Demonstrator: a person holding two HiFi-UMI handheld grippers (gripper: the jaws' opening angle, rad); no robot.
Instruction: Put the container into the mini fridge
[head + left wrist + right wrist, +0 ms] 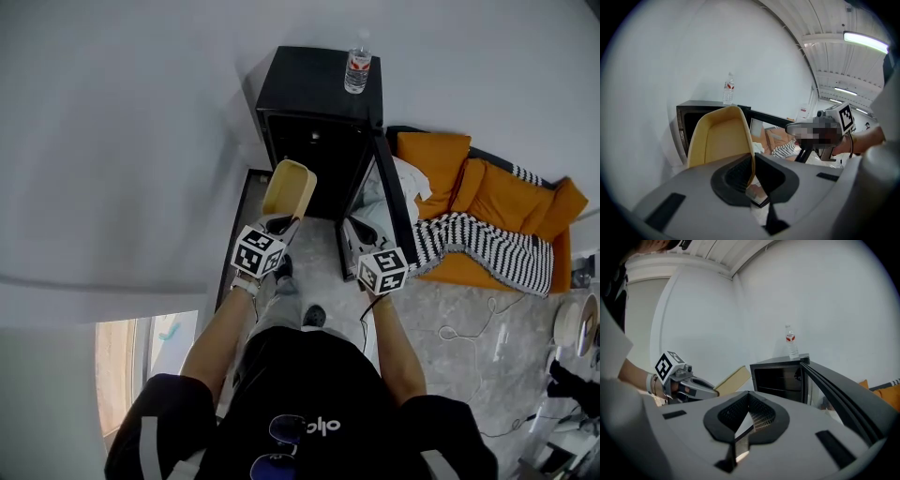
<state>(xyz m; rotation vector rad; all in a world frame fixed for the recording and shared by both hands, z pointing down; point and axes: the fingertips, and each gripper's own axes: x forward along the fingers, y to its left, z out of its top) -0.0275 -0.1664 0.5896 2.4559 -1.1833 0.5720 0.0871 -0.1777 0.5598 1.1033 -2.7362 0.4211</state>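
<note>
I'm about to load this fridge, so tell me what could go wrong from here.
The left hand-held gripper pinches only one thin wall of the container, so it may twist or slip. The container could clip the fridge frame going in, and a jolt might topple the bottle on top.

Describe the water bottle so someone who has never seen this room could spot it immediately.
Find the black box-shaped mini fridge standing against the white wall, door swung open. On its flat top, near the back right corner, stands an upright clear plastic water bottle. It alone sits up there, and its red-and-white label sets it apart.
</note>
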